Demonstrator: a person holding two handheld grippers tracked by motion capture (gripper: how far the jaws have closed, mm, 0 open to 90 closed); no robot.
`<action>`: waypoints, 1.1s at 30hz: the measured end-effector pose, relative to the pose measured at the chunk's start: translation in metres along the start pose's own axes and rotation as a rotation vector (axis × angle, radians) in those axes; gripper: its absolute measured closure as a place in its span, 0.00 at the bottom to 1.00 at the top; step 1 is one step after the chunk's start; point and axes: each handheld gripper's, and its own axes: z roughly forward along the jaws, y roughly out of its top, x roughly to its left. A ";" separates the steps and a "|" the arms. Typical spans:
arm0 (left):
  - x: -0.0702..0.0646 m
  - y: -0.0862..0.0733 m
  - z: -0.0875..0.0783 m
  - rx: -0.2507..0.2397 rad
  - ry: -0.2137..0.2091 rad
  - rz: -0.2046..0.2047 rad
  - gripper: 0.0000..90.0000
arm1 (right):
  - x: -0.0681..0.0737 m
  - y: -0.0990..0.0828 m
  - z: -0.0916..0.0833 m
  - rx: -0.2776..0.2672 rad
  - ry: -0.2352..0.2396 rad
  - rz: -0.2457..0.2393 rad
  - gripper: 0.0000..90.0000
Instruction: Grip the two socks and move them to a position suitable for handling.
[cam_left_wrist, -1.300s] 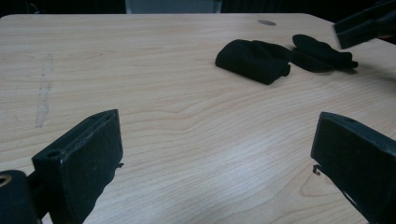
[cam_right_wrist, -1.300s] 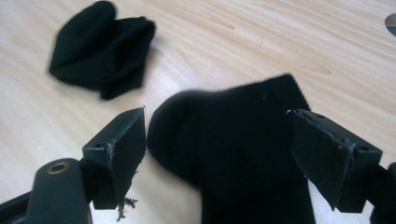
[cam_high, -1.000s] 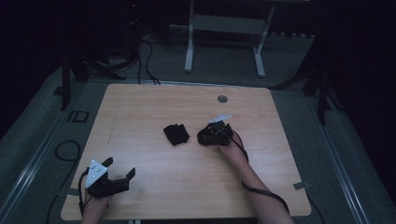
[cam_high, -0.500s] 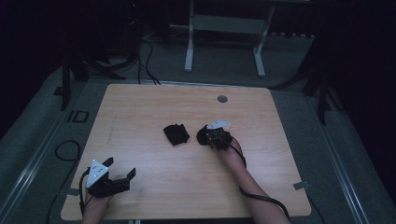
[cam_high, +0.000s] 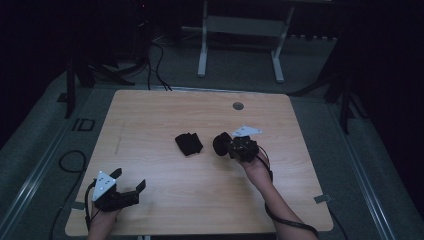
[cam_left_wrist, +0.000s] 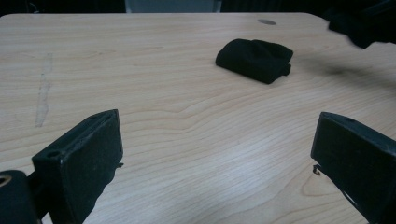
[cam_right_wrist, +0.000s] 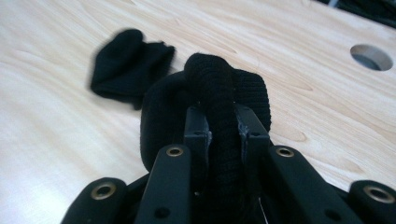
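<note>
Nearest to you, your left gripper (cam_high: 129, 188) rests at the near left corner of the table (cam_high: 150, 115) with its jaws spread wide and nothing between them; in the left gripper view both pads stand well apart over bare wood, and the folded black cloth (cam_left_wrist: 254, 59) lies well ahead of them, slightly toward the right jaw. Farther out, your right gripper (cam_high: 223, 145) has just been closing, and in the right gripper view its jaws are clenched on a black knitted piece (cam_right_wrist: 217, 93), which looks like a rolled sock: a ridge of the fabric stands up between the two pads while the rest bulges out ahead of the tips. Seen from above, that bundle seems to sit clear of the wood. Beyond and to the left of those jaws, the folded cloth (cam_right_wrist: 130, 65) lies flat on the table, apart from the held piece. Farther still, to the right of the jaws, is the round cable hole (cam_right_wrist: 371, 57). My reading is that the pick-up of one piece is done; carrying and placing it, and whatever you mean to do with the second piece, are left.
</note>
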 end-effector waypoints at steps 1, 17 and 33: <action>0.000 0.000 0.000 -0.001 -0.004 0.004 0.03 | 0.002 0.000 -0.008 -0.011 0.001 -0.001 0.87; -0.033 0.003 0.010 -0.003 -0.084 0.079 0.03 | 0.066 -0.059 -0.077 -0.038 0.056 -0.047 0.86; -0.099 0.005 0.015 0.030 -0.261 0.102 0.03 | 0.084 -0.108 -0.050 0.082 0.062 -0.025 0.84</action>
